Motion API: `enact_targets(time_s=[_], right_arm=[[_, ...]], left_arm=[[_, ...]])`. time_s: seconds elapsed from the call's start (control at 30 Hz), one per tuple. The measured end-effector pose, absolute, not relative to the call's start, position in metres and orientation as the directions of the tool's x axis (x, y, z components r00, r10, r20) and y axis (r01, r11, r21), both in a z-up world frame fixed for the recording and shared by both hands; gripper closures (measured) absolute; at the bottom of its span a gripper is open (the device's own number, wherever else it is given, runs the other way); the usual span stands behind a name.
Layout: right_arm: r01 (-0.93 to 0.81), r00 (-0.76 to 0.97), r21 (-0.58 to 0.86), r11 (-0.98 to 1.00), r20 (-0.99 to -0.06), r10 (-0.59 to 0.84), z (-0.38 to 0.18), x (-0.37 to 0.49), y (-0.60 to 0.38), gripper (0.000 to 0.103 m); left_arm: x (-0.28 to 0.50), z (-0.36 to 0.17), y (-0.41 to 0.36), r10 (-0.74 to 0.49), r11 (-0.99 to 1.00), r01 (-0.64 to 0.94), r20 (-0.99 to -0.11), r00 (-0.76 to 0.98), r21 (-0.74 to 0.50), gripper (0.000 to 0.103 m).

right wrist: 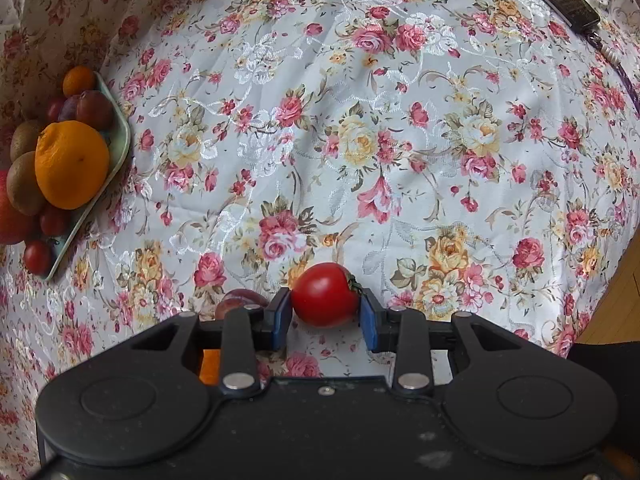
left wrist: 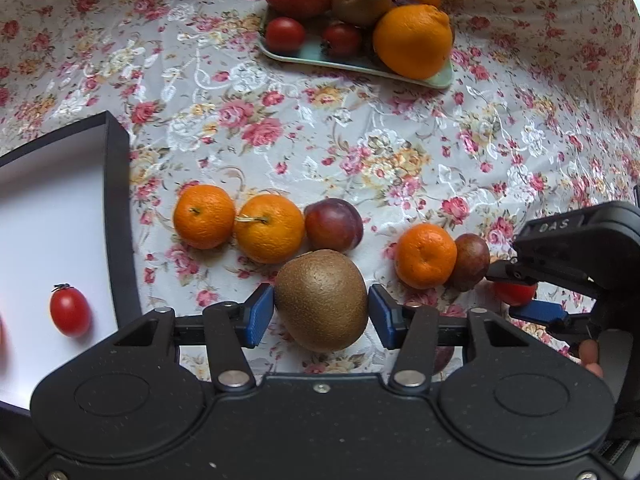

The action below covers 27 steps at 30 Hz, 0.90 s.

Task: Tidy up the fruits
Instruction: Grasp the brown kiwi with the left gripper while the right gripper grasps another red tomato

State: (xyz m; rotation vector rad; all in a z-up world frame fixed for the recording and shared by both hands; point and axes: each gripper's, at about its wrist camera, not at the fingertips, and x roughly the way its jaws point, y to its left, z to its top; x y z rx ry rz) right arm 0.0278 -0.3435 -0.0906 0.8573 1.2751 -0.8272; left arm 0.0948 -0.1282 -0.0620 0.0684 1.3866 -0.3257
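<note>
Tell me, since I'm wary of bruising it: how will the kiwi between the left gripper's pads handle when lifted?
The kiwi looks rounded and egg-shaped, so it would probably roll if released. Its fuzzy skin should grip the blue pads fairly well. It fills the left gripper, so a gentle squeeze seems wise.

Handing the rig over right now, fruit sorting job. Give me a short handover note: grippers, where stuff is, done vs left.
Left gripper: pads against a kiwi, apparently gripped.
Right gripper: shut on a cherry tomato.
Black box, left side: one cherry tomato inside; something red blurred at its edge.
Loose on the tablecloth: three mandarins, two plums.
Green tray, far side: apple, kiwis, a large orange, tomatoes.
Done: at least one tomato boxed. Left: both held fruits and the loose ones. Sorting rule not visible.
</note>
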Motion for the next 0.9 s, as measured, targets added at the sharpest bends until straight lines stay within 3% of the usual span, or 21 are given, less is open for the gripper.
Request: enact_targets(time_s=[0.9], right_arm=[[0.837,0.216,0.160,0.524,-0.975,-0.047,-0.054,-0.025,-0.297,0.067]], left_arm=[[0.048,-0.037,-0.096,-0.213,0.960,0.227,-0.956,0.202,-0.166,0.046]])
